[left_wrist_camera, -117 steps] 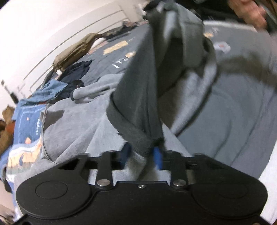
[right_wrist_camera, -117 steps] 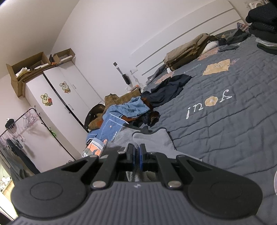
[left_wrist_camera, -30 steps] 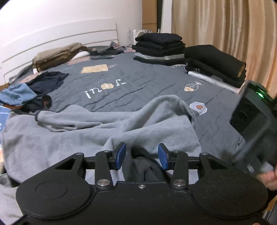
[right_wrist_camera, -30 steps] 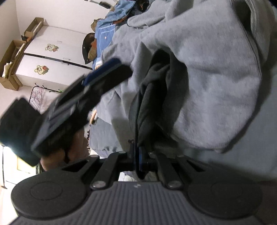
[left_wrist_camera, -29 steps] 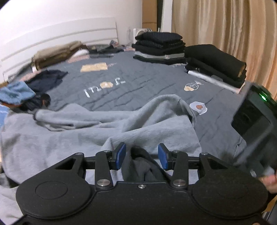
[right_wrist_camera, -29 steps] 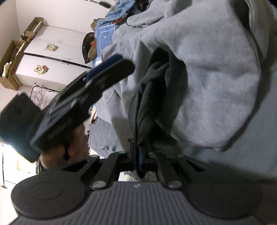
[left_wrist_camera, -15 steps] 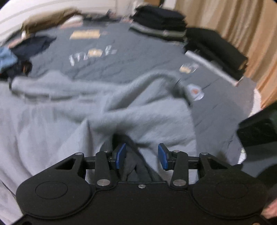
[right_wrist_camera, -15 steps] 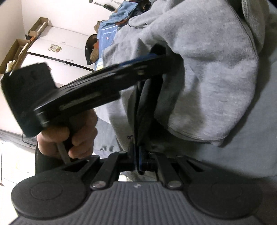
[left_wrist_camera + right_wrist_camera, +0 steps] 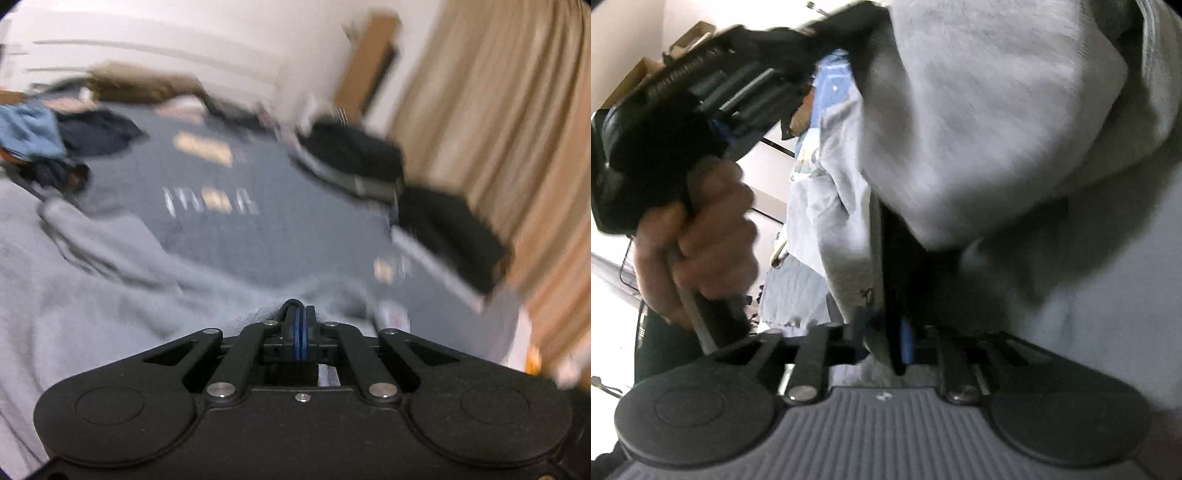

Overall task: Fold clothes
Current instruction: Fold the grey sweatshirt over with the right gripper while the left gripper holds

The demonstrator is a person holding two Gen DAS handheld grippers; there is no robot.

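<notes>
Left wrist view is motion-blurred: print on the dark grey bedspread [image 9: 266, 206] is unreadable, and the black folded stacks [image 9: 406, 184] at 2 o'clock smear into each other. Loose pile of blue and dark clothes [image 9: 48, 140] at 10 o'clock, details lost. Beige curtain [image 9: 517, 129] fills 3 o'clock.

Left gripper [image 9: 300, 325]: blue pads pressed together at centre, a dark fabric edge poking out just above them, so it is clamped on the grey sweatshirt [image 9: 92, 295]. The sweatshirt spreads on the bed from 9 o'clock round to 6, directly under and ahead of the tips.

Right wrist view is also blurred. Grey sweatshirt [image 9: 1015, 129] fills everything from 12 to 4 o'clock, hanging right against the lens; its far side is cut off by the frame. Right gripper [image 9: 894, 339]: fabric drops down into the jaws, a dark fold running in at centre, blue pad [image 9: 905, 339] visible beside it; jaws closed on the cloth. The left gripper shows at 10 o'clock with a hand [image 9: 698, 236] round its handle; its tips are buried in the sweatshirt at 12.
</notes>
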